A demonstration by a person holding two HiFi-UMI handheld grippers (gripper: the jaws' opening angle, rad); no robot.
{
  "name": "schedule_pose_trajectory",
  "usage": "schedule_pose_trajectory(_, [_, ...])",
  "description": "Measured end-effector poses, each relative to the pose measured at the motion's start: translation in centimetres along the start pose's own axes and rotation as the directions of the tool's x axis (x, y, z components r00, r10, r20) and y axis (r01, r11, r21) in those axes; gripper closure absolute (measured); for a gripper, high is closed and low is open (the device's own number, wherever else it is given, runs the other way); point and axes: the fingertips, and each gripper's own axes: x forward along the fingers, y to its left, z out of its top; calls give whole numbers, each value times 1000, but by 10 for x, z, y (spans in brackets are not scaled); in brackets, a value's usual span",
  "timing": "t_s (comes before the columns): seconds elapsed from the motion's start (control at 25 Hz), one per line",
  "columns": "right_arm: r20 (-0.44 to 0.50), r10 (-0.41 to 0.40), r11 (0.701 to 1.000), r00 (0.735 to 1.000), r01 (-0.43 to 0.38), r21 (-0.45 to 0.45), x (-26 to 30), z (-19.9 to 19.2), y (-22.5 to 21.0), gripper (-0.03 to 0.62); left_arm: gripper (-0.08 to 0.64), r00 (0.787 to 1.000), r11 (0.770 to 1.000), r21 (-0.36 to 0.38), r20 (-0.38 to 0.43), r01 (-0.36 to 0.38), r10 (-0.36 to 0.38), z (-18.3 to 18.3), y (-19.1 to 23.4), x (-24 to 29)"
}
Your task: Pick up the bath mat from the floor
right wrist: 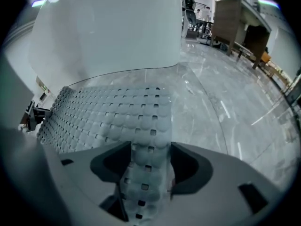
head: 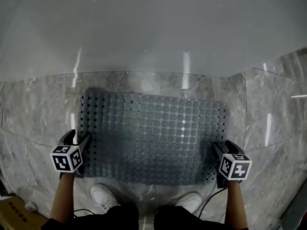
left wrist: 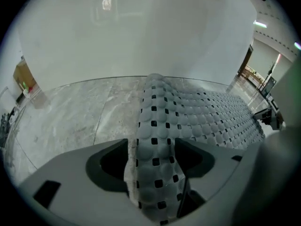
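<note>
- The perforated grey bath mat (head: 153,138) is lying spread on the marble floor (head: 33,114).
- The left gripper (left wrist: 153,161) is standing open, with the mat's left edge running between its jaws.
- The right gripper (right wrist: 148,164) is likewise gaping wide, straddling the mat's right edge.

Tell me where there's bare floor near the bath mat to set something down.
Bare floor left of the bath mat, and more right of it. A thin strip runs under the white wall. Crowded at the near edge: shoes, left gripper, right gripper.
</note>
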Motion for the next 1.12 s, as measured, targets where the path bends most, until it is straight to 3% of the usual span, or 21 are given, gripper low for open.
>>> schedule_pose_trajectory(0.08, [5, 0, 1000, 1000, 0, 0, 0, 0, 1, 316, 265, 1000, 999, -46, -4, 24, -24, -3, 0, 3])
schedule_pose_trajectory(0.2, [12, -7, 1000, 1000, 7, -7, 0, 2, 1, 319, 287, 999, 998, -49, 3, 38, -38, -3, -3, 6])
schedule_pose_trajectory(0.48, [29, -37, 999, 999, 38, -22, 0, 1, 3, 390, 333, 999, 999, -16, 7, 37, -37, -2, -7, 4])
schedule_pose_trajectory(0.72, [45, -36, 997, 998, 39, -73, -4, 3, 15, 471, 460, 996, 993, 89, 29, 79, -82, 2, -28, -4])
schedule_pose_trajectory(1.12, [142, 6, 989, 990, 15, -145, -37, 17, 35, 514, 483, 972, 975, 122, 123, 184, -199, 19, -47, -46])
